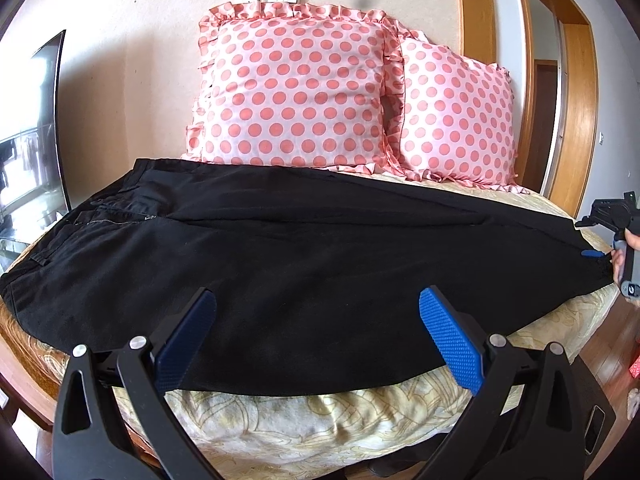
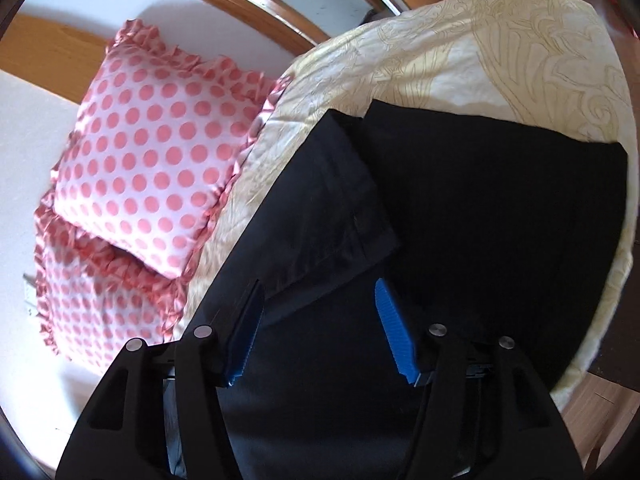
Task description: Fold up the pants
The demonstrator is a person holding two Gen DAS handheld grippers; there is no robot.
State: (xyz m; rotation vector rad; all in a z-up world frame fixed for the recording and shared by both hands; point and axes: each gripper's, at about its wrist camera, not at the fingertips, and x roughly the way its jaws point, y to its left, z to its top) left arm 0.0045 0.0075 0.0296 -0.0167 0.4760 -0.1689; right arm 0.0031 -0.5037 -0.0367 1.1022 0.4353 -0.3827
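Black pants (image 1: 280,264) span the bed (image 1: 304,420); left gripper (image 1: 316,340) and right gripper (image 2: 320,332) both spread.

pants (image 1: 304,264): waistband corner cut off at left edge | right gripper (image 1: 596,254): mostly cropped at frame edge, jaw state obscured | pillows (image 2: 140,168): blurred
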